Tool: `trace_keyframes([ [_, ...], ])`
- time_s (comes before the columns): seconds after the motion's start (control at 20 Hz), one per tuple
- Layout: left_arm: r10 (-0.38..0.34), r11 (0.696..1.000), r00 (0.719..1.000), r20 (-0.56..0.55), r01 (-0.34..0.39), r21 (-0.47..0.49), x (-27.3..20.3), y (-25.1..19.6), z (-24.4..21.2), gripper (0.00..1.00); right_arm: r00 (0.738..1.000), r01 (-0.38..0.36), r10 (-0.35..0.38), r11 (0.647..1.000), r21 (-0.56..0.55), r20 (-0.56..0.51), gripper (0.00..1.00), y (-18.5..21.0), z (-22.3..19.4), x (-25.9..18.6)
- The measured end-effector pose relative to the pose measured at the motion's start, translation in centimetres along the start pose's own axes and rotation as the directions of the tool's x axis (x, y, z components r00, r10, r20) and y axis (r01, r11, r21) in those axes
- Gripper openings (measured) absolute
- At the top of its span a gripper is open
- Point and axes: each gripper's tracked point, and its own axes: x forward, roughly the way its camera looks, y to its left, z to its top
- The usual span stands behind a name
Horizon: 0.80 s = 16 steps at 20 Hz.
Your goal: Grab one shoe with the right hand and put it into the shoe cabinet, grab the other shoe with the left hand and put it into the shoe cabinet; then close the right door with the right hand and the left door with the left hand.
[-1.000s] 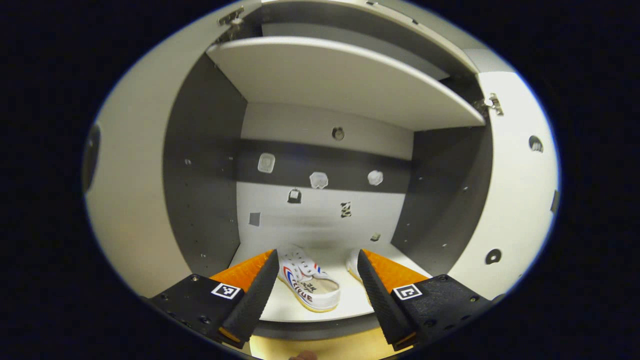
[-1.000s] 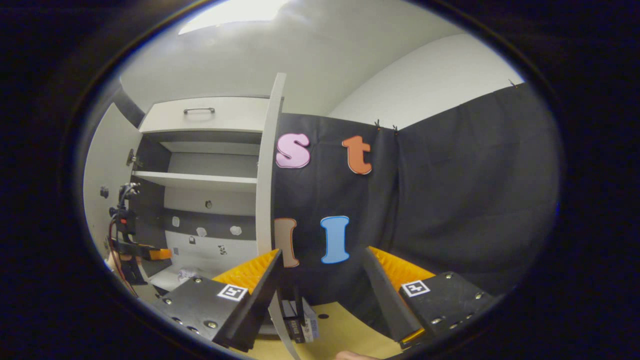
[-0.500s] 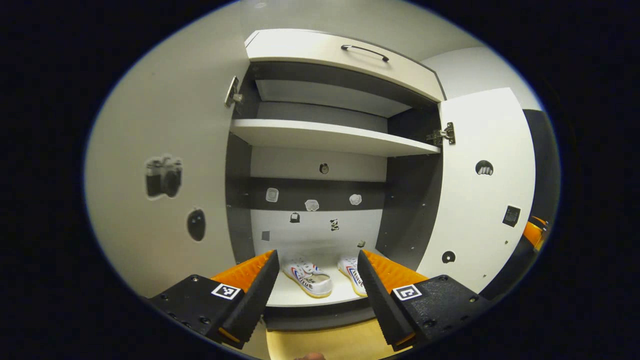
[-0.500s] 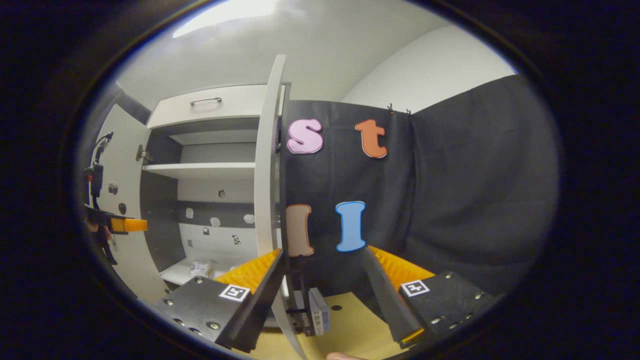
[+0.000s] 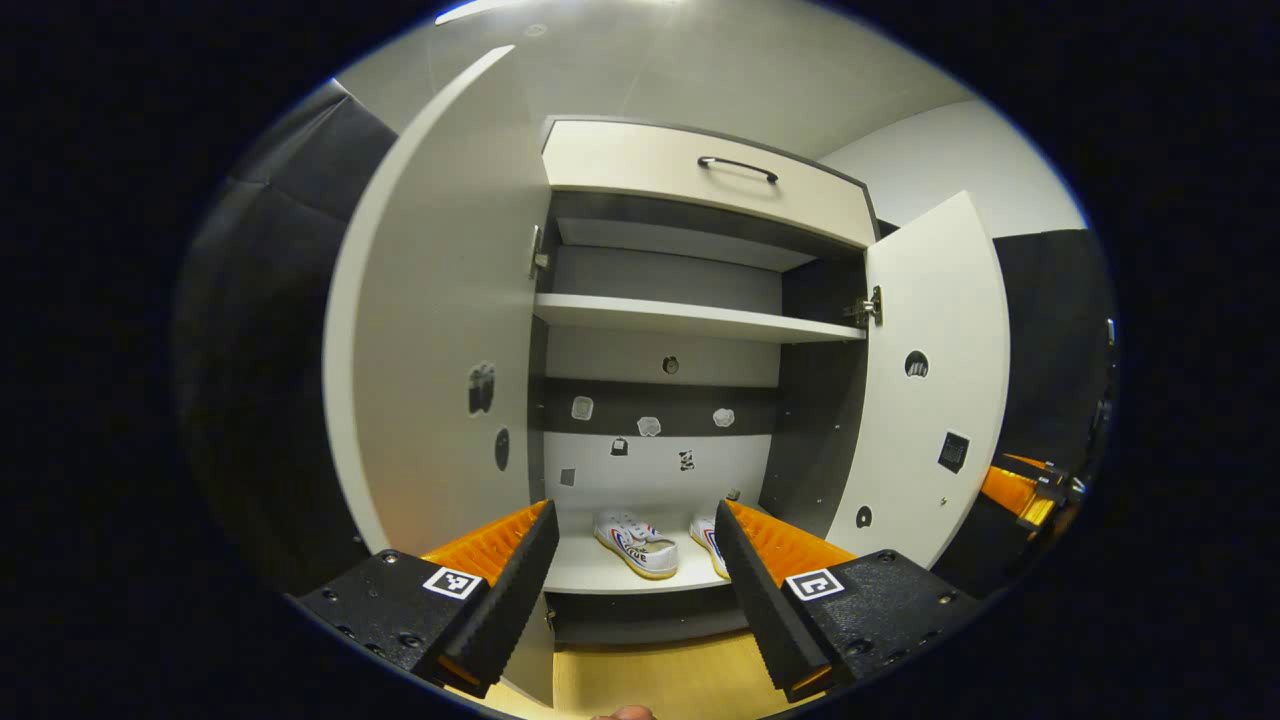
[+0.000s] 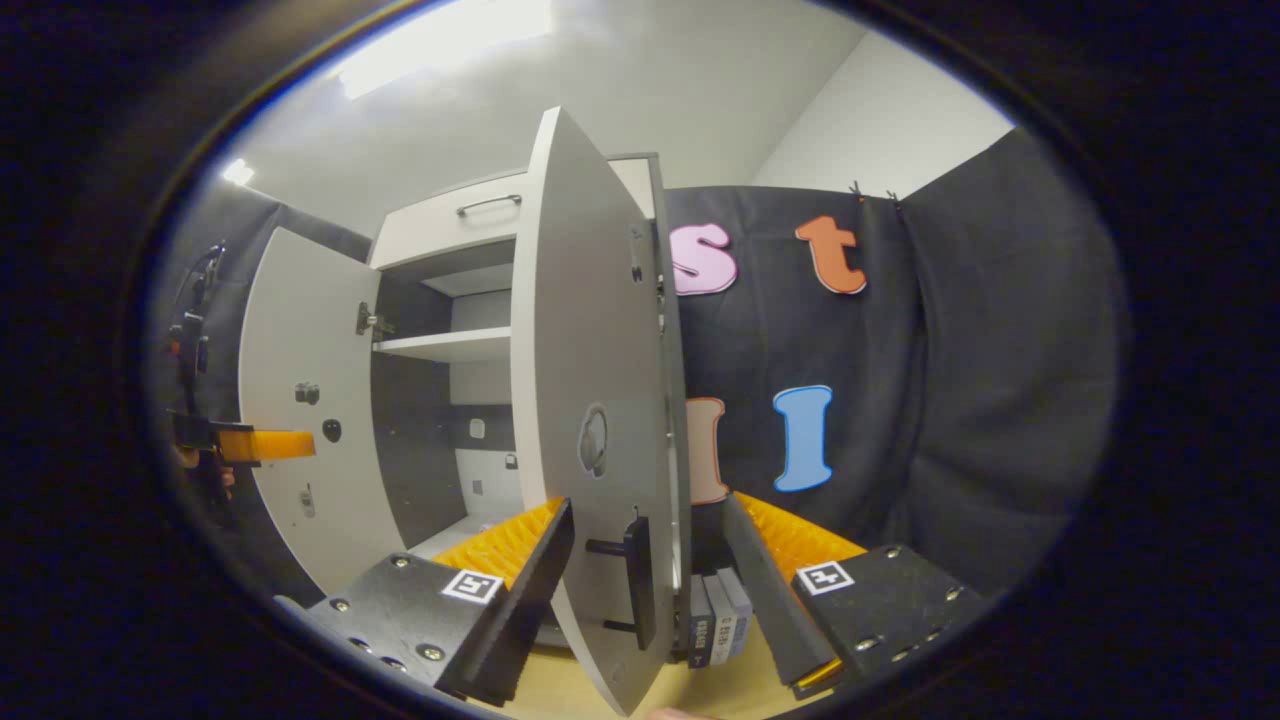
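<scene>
Two white shoes lie side by side on the bottom shelf of the shoe cabinet (image 5: 690, 320): the left shoe (image 5: 636, 540) in full sight, the right shoe (image 5: 705, 533) half hidden behind my finger. My left gripper (image 5: 634, 508) hangs open in front of the cabinet, apart from both shoes. Both doors stand open: the left door (image 5: 430, 350) and the right door (image 5: 930, 400). My right gripper (image 6: 648, 502) is open, its fingers on either side of the right door's (image 6: 590, 380) edge and black handle (image 6: 636, 585). The left gripper (image 6: 265, 445) also shows far off.
A drawer front with a dark handle (image 5: 738, 166) tops the cabinet. An upper shelf (image 5: 690, 318) spans the inside. Several small boxes (image 6: 715, 620) stand on the wooden floor beside the cabinet. The right gripper (image 5: 1015, 490) shows past the right door.
My left gripper has pulled back out of the cabinet, so both doors now show whole. My right gripper has come round to the right door's outer face, with the handle between its fingers.
</scene>
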Motion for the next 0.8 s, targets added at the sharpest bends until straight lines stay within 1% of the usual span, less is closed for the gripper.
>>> trace_keyframes([
  [0.05, 0.007, 1.000, 1.000, 0.009, -0.007, -0.006, -0.5, 0.2, 0.3, 0.95, 1.000, -0.019, 0.019, 1.000, -0.002, 0.001, 0.91, 0.6, 0.0, 0.3],
  [0.1, 0.016, 1.000, 1.000, 0.012, -0.016, -0.015, -1.2, 0.6, 0.3, 0.94, 0.999, -0.037, 0.037, 0.999, -0.003, -0.003, 0.85, 1.3, -0.1, 0.6],
  [0.15, 0.028, 0.999, 1.000, 0.012, -0.028, -0.022, -1.9, 1.0, 0.4, 0.94, 0.998, -0.055, 0.055, 0.999, 0.002, -0.005, 0.91, 1.9, -0.3, 0.9],
  [0.3, 0.079, 0.996, 0.997, 0.019, -0.078, -0.029, -3.8, 2.4, 1.0, 0.94, 0.994, -0.107, 0.107, 0.994, 0.031, -0.017, 0.91, 3.6, -0.8, 2.1],
  [0.35, 0.099, 0.995, 0.995, 0.022, -0.099, -0.025, -4.5, 3.0, 1.3, 0.95, 0.992, -0.124, 0.126, 0.991, 0.044, -0.024, 0.85, 4.5, -1.1, 2.5],
  [0.4, 0.120, 0.993, 0.992, 0.025, -0.120, -0.021, -5.2, 3.7, 1.5, 0.95, 0.989, -0.144, 0.146, 0.988, 0.058, -0.030, 0.92, 5.4, -1.4, 2.7],
  [0.45, 0.141, 0.990, 0.990, 0.031, -0.141, -0.019, -5.9, 4.3, 1.8, 0.92, 0.984, -0.169, 0.172, 0.983, 0.071, -0.036, 0.92, 6.1, -1.8, 3.0],
  [0.5, 0.161, 0.987, 0.986, 0.037, -0.160, -0.019, -6.3, 5.0, 2.0, 0.95, 0.979, -0.197, 0.201, 0.977, 0.086, -0.044, 0.92, 7.3, -2.1, 3.3],
  [0.55, 0.181, 0.983, 0.982, 0.044, -0.181, -0.021, -6.8, 5.6, 2.2, 0.94, 0.974, -0.216, 0.222, 0.972, 0.094, -0.053, 0.92, 8.3, -2.6, 3.5],
  [0.8, 0.294, 0.955, 0.955, 0.044, -0.292, -0.041, -9.1, 9.5, 1.8, 0.95, 0.962, -0.260, 0.266, 0.962, 0.085, -0.068, 0.93, 10.8, -3.6, 3.6],
])
